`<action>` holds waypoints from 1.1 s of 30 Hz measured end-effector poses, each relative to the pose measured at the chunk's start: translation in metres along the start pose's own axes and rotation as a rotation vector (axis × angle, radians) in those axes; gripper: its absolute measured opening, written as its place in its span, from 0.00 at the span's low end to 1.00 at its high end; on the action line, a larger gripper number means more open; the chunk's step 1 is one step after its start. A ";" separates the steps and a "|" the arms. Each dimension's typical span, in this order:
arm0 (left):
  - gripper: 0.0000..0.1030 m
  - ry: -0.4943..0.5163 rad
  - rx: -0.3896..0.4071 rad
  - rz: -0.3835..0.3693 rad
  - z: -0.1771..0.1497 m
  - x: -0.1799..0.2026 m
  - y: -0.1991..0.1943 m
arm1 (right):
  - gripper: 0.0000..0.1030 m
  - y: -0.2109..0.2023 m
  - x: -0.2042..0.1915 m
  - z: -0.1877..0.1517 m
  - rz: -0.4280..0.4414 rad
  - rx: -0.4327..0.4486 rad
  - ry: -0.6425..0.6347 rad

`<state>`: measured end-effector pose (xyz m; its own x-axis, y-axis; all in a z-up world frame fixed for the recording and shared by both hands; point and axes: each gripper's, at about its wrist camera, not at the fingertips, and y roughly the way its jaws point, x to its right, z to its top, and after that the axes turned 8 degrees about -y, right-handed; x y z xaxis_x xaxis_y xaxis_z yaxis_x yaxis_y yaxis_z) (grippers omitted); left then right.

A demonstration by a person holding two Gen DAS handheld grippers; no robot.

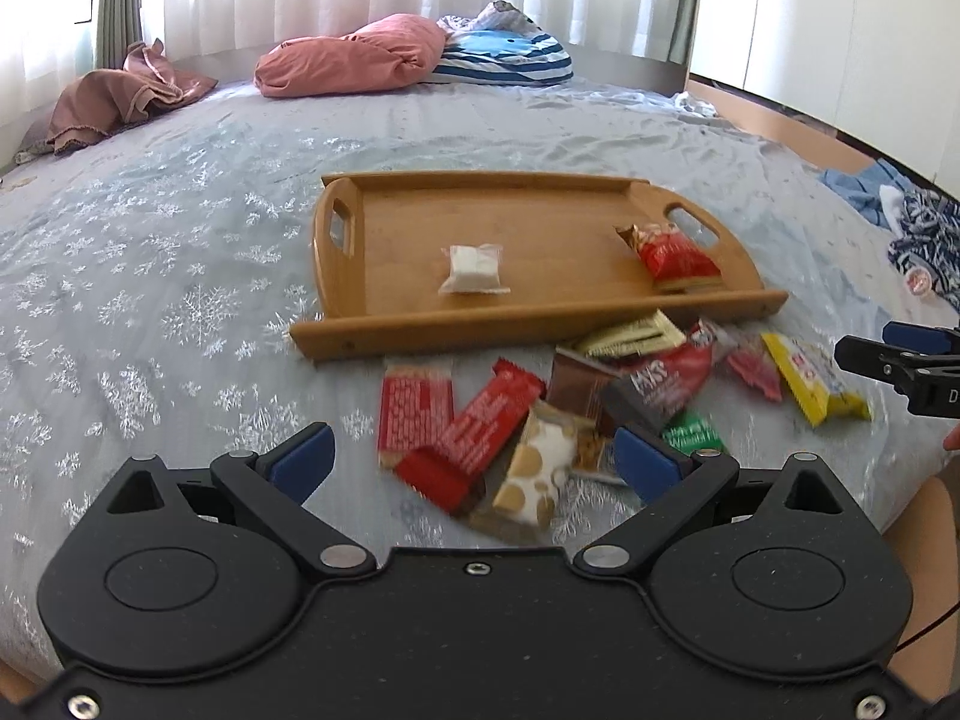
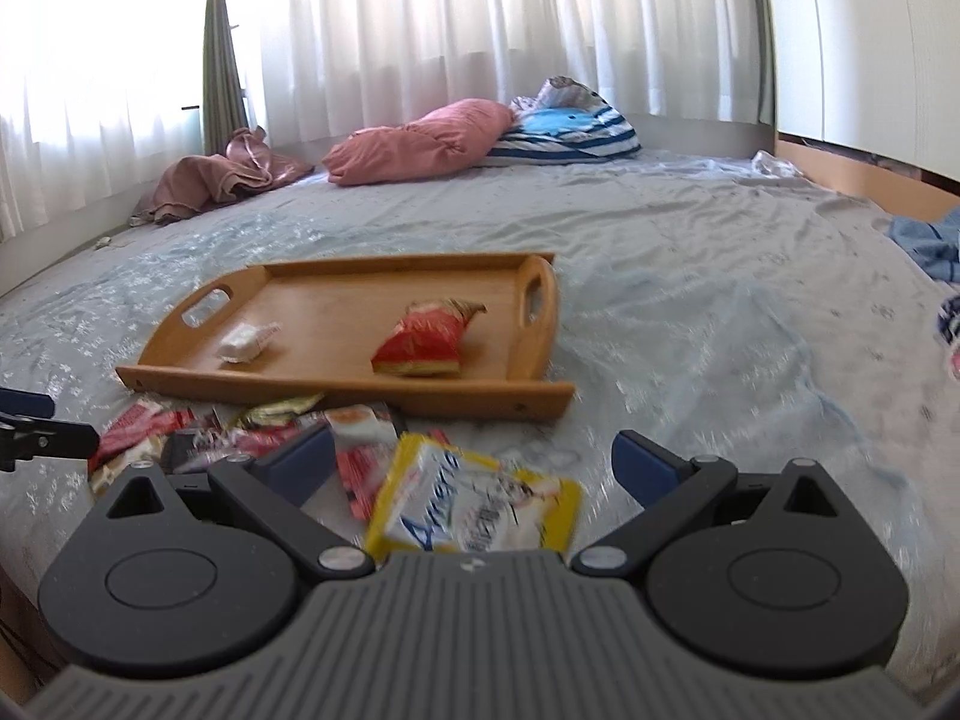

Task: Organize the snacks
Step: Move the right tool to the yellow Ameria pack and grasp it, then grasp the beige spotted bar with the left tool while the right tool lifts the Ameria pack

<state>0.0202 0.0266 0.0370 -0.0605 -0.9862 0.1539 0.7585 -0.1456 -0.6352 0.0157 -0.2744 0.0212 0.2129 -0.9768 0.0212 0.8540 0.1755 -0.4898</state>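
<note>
Both handheld grippers held low and level, jaws spread wide: the left gripper (image 1: pixel 474 459) and the right gripper (image 2: pixel 474 459), each empty.

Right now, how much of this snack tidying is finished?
Barely begun. Two snacks already lie in the wooden tray: a white packet and a red packet. Nothing is in hand: the left gripper and right gripper both hang open over the pile. Left to do: the loose heap on the bed, including a yellow packet and red bars.
</note>
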 end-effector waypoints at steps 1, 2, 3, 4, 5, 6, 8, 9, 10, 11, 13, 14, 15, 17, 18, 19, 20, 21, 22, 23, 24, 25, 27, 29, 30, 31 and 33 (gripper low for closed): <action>0.97 0.004 0.002 -0.002 -0.003 0.001 -0.001 | 1.00 0.000 0.000 -0.004 -0.001 -0.005 0.003; 0.97 0.009 0.005 -0.004 -0.006 0.002 -0.001 | 1.00 0.000 0.000 -0.007 -0.001 -0.010 0.008; 0.97 0.015 0.006 -0.008 -0.009 0.004 -0.001 | 1.00 0.000 -0.001 -0.010 -0.001 -0.016 0.012; 0.97 0.021 0.007 -0.010 -0.011 0.006 -0.002 | 1.00 0.001 -0.002 -0.012 -0.001 -0.020 0.014; 0.97 0.026 0.010 -0.011 -0.013 0.007 -0.001 | 1.00 0.001 -0.002 -0.015 -0.002 -0.024 0.015; 0.97 0.031 0.013 -0.011 -0.015 0.008 -0.001 | 1.00 0.002 -0.003 -0.017 -0.005 -0.029 0.016; 0.94 0.042 0.018 -0.010 -0.018 0.011 0.000 | 1.00 0.004 -0.004 -0.020 -0.008 -0.038 0.019; 0.88 0.050 0.016 -0.013 -0.019 0.013 0.000 | 1.00 0.005 -0.004 -0.021 -0.009 -0.042 0.025; 0.82 0.055 0.014 -0.016 -0.020 0.014 0.001 | 1.00 0.006 -0.004 -0.022 -0.009 -0.044 0.031; 0.79 0.056 0.012 -0.015 -0.021 0.016 0.002 | 1.00 0.006 -0.003 -0.023 -0.008 -0.046 0.039; 0.70 0.051 0.007 -0.021 -0.021 0.018 0.003 | 1.00 0.008 -0.003 -0.023 -0.004 -0.048 0.053; 0.67 0.044 0.004 -0.025 -0.020 0.018 0.004 | 1.00 0.008 -0.003 -0.023 -0.003 -0.047 0.059; 0.63 0.039 0.002 -0.029 -0.020 0.018 0.004 | 1.00 0.009 -0.003 -0.024 -0.003 -0.046 0.065; 0.57 0.038 -0.011 -0.036 -0.019 0.019 0.006 | 1.00 0.010 -0.003 -0.024 -0.004 -0.044 0.076; 0.50 0.039 -0.018 -0.038 -0.018 0.019 0.008 | 1.00 0.011 -0.004 -0.024 -0.003 -0.047 0.079; 0.45 0.041 -0.027 -0.039 -0.018 0.020 0.009 | 1.00 0.013 -0.004 -0.024 -0.001 -0.053 0.082; 0.43 0.042 -0.037 -0.040 -0.019 0.021 0.011 | 1.00 0.014 -0.004 -0.024 0.003 -0.058 0.084; 0.41 0.043 -0.042 -0.039 -0.019 0.022 0.012 | 1.00 0.015 -0.005 -0.025 0.007 -0.062 0.086; 0.38 0.046 -0.044 -0.037 -0.020 0.022 0.012 | 1.00 0.016 -0.006 -0.025 0.012 -0.065 0.087; 0.36 0.050 -0.045 -0.034 -0.020 0.023 0.012 | 1.00 0.017 -0.006 -0.026 0.017 -0.067 0.088; 0.31 0.051 -0.046 -0.033 -0.020 0.023 0.011 | 1.00 0.017 -0.007 -0.026 0.023 -0.067 0.089; 0.27 0.048 -0.047 -0.034 -0.020 0.024 0.010 | 1.00 0.017 -0.008 -0.026 0.025 -0.065 0.089; 0.25 0.030 -0.055 -0.053 -0.020 0.023 0.008 | 0.98 0.017 -0.009 -0.026 0.029 -0.062 0.091; 0.26 0.025 -0.060 -0.067 -0.019 0.023 0.007 | 0.97 0.017 -0.009 -0.026 0.032 -0.059 0.099; 0.26 0.026 -0.059 -0.064 -0.019 0.023 0.007 | 0.96 0.017 -0.009 -0.026 0.036 -0.060 0.105; 0.26 0.025 -0.055 -0.061 -0.019 0.023 0.007 | 0.94 0.017 -0.008 -0.026 0.040 -0.059 0.112; 0.26 0.020 -0.044 -0.052 -0.019 0.023 0.009 | 0.92 0.017 -0.009 -0.025 0.040 -0.056 0.122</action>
<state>0.0134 0.0009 0.0207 -0.1120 -0.9786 0.1725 0.7250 -0.1992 -0.6593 0.0169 -0.2660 -0.0092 0.1843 -0.9774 -0.1033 0.8173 0.2108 -0.5363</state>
